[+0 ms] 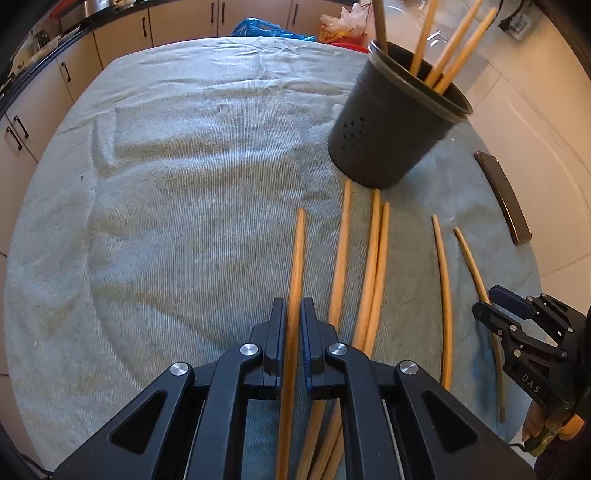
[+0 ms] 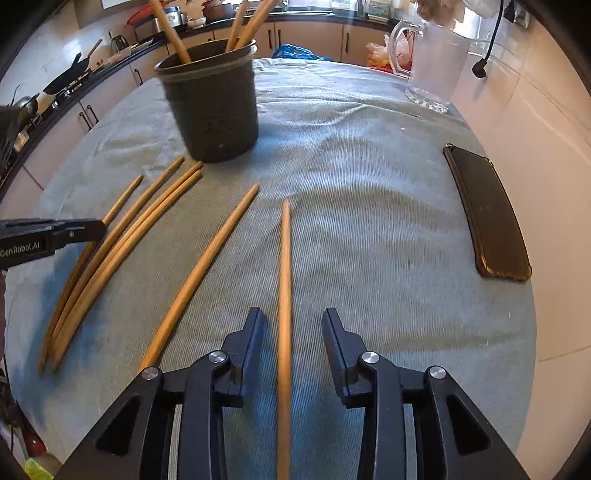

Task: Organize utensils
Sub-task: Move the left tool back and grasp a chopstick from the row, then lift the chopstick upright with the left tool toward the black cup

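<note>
Several long wooden chopsticks lie on a grey-blue cloth [image 1: 166, 184]. A black perforated holder [image 1: 391, 125] stands upright with several chopsticks in it; it also shows in the right wrist view [image 2: 218, 107]. My left gripper [image 1: 294, 314] is shut on the leftmost chopstick [image 1: 297, 266], low over the cloth. My right gripper [image 2: 293, 325] is open, its fingers either side of the rightmost chopstick [image 2: 285, 266], not touching it. The right gripper also shows in the left wrist view [image 1: 495, 302], and the left gripper's side shows in the right wrist view [image 2: 55, 232].
A dark phone [image 2: 487, 218] lies near the cloth's right edge. A glass jug [image 2: 436, 62] stands at the far right. Plastic bags [image 1: 269, 29] lie at the far edge. Kitchen cabinets [image 1: 40, 96] run along the left and back. Tiled wall [image 2: 546, 184] is on the right.
</note>
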The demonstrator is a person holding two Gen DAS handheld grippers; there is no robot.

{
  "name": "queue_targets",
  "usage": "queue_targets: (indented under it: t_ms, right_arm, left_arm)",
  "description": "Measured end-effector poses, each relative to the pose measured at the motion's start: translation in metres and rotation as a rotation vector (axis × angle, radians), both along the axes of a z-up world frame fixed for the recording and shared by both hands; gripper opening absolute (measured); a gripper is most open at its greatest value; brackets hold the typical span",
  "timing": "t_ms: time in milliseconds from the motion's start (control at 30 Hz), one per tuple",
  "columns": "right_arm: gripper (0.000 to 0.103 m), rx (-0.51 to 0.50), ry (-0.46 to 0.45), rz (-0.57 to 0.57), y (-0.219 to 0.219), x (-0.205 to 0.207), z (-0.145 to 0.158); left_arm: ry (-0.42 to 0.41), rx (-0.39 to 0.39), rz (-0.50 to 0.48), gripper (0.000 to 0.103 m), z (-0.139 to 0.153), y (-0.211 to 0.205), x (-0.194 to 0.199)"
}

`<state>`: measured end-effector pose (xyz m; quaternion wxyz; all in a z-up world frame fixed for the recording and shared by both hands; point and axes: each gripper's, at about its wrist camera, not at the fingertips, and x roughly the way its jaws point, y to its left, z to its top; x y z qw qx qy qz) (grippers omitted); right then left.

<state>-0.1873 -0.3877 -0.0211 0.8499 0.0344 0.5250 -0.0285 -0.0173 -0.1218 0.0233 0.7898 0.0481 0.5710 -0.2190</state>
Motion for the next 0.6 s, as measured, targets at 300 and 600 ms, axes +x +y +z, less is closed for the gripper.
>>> queue_targets:
  t_ms: [300, 600]
  right_arm:
    - [0.033, -0.018, 0.011, 0.003, -0.001, 0.042, 0.0]
    - [0.007, -0.015, -0.031, 0.015, 0.011, 0.048, 0.0]
  left_arm:
    - [-0.011, -0.021, 0.009, 0.007, -0.002, -0.007, 0.019]
    - [-0.039, -0.037, 0.013, 0.006, -0.001, -0.007, 0.018]
